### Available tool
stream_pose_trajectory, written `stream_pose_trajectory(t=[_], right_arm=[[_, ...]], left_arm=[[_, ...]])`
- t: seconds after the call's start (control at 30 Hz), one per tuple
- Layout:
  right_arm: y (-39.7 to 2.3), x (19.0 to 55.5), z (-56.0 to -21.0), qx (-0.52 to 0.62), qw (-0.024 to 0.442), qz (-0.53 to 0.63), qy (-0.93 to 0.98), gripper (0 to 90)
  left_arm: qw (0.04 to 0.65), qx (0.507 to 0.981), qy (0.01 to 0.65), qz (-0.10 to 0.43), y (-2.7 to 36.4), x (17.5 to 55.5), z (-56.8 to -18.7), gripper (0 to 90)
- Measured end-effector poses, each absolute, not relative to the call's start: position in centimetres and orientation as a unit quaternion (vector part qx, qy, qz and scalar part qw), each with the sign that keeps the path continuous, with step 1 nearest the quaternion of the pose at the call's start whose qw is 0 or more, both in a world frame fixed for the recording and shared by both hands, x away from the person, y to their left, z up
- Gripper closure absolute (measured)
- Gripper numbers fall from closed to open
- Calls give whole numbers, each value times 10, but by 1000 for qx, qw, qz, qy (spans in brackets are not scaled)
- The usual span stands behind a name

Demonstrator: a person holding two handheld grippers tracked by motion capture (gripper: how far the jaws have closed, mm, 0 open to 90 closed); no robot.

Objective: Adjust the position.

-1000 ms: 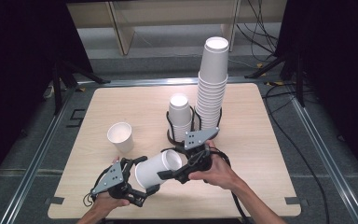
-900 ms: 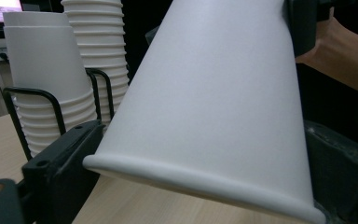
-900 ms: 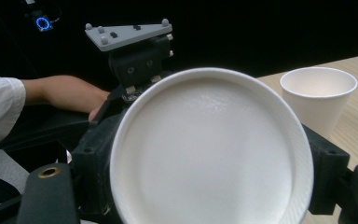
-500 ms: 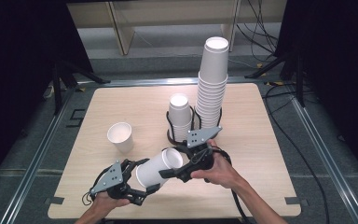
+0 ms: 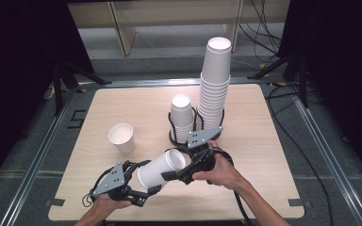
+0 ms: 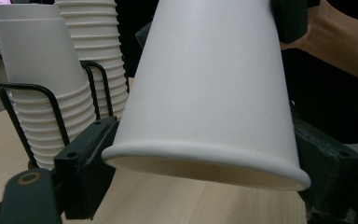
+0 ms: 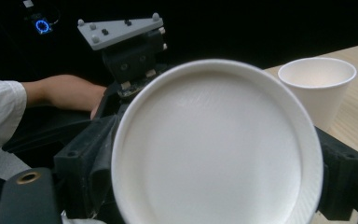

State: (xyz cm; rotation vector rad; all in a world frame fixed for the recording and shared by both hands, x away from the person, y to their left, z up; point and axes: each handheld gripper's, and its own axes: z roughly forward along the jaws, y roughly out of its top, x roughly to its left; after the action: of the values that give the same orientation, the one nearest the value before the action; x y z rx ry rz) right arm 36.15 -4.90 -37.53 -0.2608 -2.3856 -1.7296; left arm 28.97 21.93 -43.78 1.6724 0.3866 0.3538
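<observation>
Near the counter's [image 5: 264, 141] front edge, a white paper cup [image 5: 162, 168] lies on its side in the air between both tongs. The left tongs [image 5: 146, 188] are closed on its base end, jaws pressed to either side of the wall, and the right tongs [image 5: 179, 172] are clamped across its rim end. Farther back on the left, a single cup [image 5: 121, 138] stands upright, mouth up. Beyond, a black wire holder [image 5: 172, 127] keeps a short cup stack [image 5: 182, 115] and, beside it, a tall stack [image 5: 214, 84].
</observation>
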Motion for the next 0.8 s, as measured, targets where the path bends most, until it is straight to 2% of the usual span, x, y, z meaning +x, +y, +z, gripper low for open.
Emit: stream_pose_trajectory(t=[0.17,0.37,0.5,0.8], right_arm=[[-53,361,-370,-99,74,-565,-816,153],[-60,356,-352,-71,-4,-524,-849,154],[-60,350,-342,-45,-38,-475,-878,154],[-40,341,-333,0,-67,-359,-931,158]], left_arm=[[625,745,170,161,221,292,-439,163],[588,772,174,169,219,293,-441,163],[577,780,176,167,216,293,-443,163],[555,799,167,158,214,291,-443,162]])
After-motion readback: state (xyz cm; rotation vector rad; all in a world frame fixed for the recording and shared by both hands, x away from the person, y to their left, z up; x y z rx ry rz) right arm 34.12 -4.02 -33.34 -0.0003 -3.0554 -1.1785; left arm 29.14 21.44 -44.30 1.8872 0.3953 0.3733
